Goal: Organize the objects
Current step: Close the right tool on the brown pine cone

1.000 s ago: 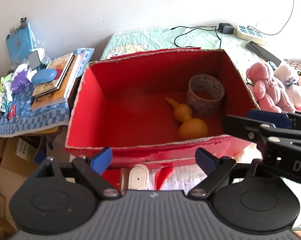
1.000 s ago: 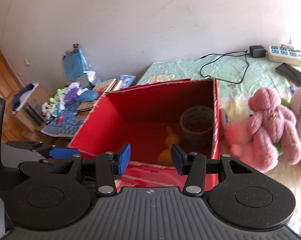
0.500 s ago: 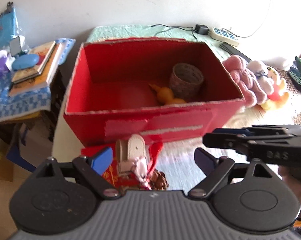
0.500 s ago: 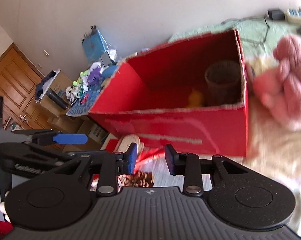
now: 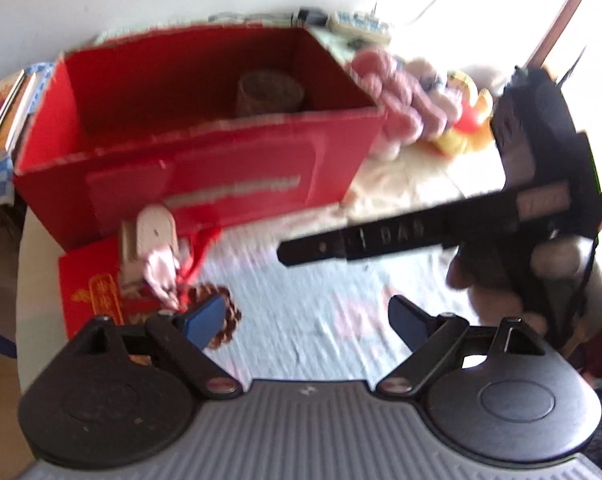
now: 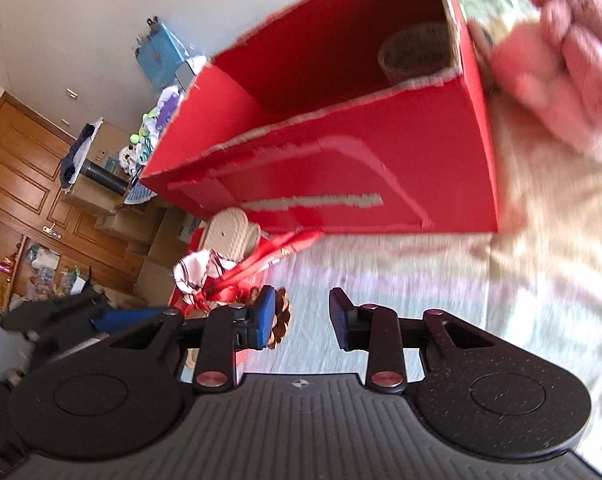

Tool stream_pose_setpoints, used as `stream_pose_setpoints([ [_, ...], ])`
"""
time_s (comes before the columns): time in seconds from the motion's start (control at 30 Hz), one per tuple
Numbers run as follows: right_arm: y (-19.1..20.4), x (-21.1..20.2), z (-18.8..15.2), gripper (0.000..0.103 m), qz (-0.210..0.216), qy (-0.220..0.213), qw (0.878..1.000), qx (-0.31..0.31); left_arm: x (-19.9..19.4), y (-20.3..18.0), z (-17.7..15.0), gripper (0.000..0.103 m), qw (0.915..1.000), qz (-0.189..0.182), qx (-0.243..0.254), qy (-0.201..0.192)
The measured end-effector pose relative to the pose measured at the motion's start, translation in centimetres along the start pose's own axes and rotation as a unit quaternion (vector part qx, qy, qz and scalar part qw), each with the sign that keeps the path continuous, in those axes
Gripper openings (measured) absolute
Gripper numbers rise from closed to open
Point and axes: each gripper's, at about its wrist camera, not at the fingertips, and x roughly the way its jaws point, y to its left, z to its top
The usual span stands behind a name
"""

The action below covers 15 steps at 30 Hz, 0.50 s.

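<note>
An open red cardboard box (image 5: pixel 205 184) (image 6: pixel 341 168) stands on the bed with a brown tape roll (image 5: pixel 270 92) (image 6: pixel 417 52) inside. In front of its near wall lie a beige tag ornament with red ribbon (image 5: pixel 153 232) (image 6: pixel 229 232), a pine cone (image 5: pixel 223 318) (image 6: pixel 282 314) and a red card (image 5: pixel 89 288). My left gripper (image 5: pixel 307 320) is open low over the sheet, its left finger beside the pine cone. My right gripper (image 6: pixel 303 316) is open with nothing between its fingers, the pine cone just left of it. Both views are blurred.
Pink and yellow plush toys (image 5: pixel 397 96) (image 6: pixel 561 56) lie right of the box. Books on a blue cloth (image 5: pixel 5 112) and clutter (image 6: pixel 153 128) sit to its left. A hand (image 5: pixel 497 280) holds the right gripper (image 5: pixel 293 250), which crosses the left wrist view. The left gripper (image 6: pixel 61 316) shows in the right wrist view.
Both grippers have drawn back from above the box and dropped toward the bed in front of it. The gourd inside is now hidden behind the box's front wall.
</note>
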Motion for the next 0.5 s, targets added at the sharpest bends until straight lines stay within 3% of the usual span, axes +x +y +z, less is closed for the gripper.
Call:
stream_pose_setpoints([
  [0.23,-1.5,1.4,-0.1,0.034,0.043,0.045,0.997,0.036,2.7,0.0,-1.2,0.086,0.998,0.056,0.006,0.029],
  [0.5,-1.9,3.1,0.4,0.038,0.09,0.072,0.992,0.056,4.0,-1.7,-2.2,0.088,0.9896,0.133,0.051,0.023],
])
